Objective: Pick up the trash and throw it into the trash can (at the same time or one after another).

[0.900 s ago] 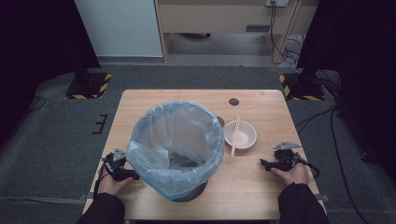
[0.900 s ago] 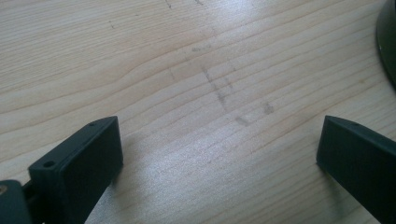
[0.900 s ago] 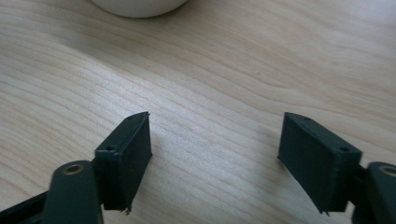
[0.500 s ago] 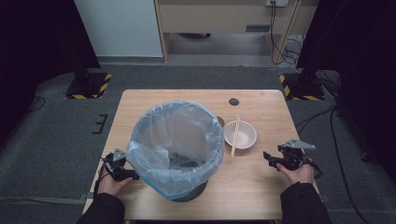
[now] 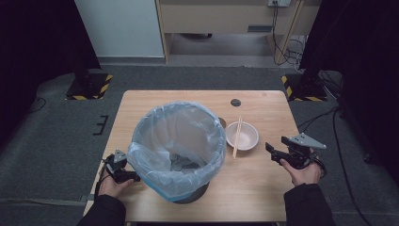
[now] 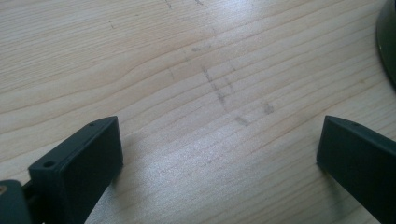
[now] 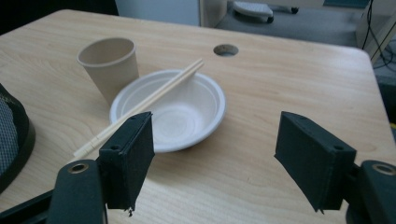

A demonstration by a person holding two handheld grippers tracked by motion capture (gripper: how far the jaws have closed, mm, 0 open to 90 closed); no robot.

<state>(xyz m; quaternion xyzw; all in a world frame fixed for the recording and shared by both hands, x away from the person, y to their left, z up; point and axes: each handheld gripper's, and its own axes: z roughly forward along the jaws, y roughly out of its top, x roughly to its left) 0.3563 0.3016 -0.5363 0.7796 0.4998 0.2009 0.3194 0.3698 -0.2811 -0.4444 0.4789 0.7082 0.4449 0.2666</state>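
Note:
A dark bin lined with a clear blue plastic bag (image 5: pixel 176 150) stands on the wooden table (image 5: pixel 263 188), left of centre. To its right a white bowl (image 5: pixel 242 135) (image 7: pixel 180 112) carries a pair of chopsticks (image 5: pixel 236 136) (image 7: pixel 144 105) across its rim. A beige paper cup (image 7: pixel 109 63) stands just behind the bowl. My right gripper (image 5: pixel 272 153) (image 7: pixel 217 163) is open and held above the table, its jaws facing the bowl from the near right with nothing between them. My left gripper (image 5: pixel 134 176) (image 6: pixel 219 154) is open, low over bare wood beside the bin's base (image 6: pixel 387 42).
A round cable hole (image 5: pixel 235 102) (image 7: pixel 226 49) sits near the table's far edge. The bin's dark mesh base (image 7: pixel 11 140) lies left of the bowl. Bare wood stretches along the table's right side and front right corner. Cables trail on the floor at right.
My right gripper has lifted and drifted slightly away from the person, toward the bowl's side. The left gripper, bin, bowl and chopsticks have stayed put.

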